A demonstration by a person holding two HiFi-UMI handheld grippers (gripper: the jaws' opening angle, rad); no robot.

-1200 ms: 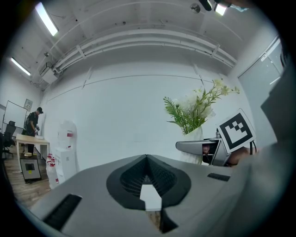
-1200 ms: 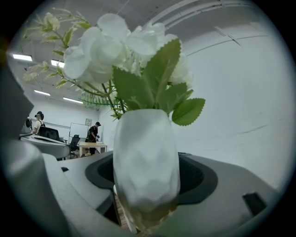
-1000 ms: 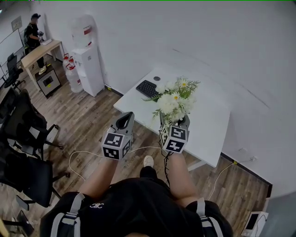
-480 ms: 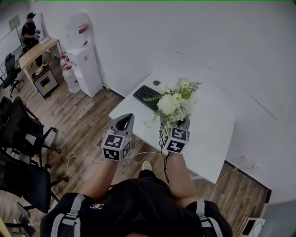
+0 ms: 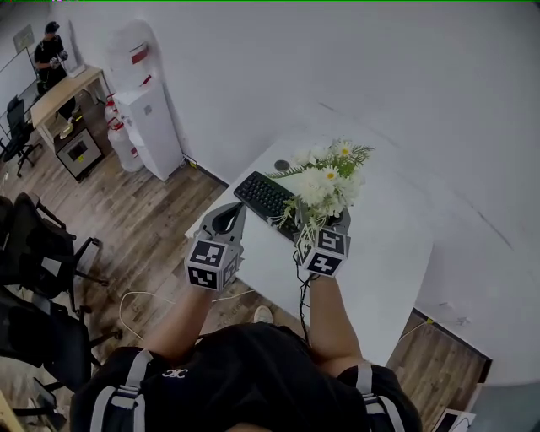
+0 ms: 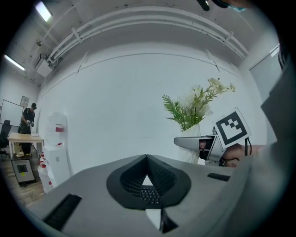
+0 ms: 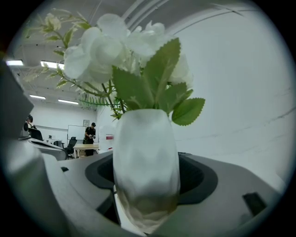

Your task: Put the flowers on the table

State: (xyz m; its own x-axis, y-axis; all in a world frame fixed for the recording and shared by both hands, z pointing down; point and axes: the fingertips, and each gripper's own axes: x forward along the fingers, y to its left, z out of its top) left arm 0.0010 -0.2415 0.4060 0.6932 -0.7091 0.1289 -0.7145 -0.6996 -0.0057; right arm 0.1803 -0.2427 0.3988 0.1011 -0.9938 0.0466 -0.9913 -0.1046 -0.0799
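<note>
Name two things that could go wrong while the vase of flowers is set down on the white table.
1. The vase is held low, only by the right gripper; top-heavy flowers might tip it in the jaws.
2. The keyboard lies close by on the table; the vase could land on it and topple.

bright, even light is coming from ceiling strips [image 6: 44, 10] above the left claw [image 6: 147, 178]; fisheye edges are bending and darkening.
</note>
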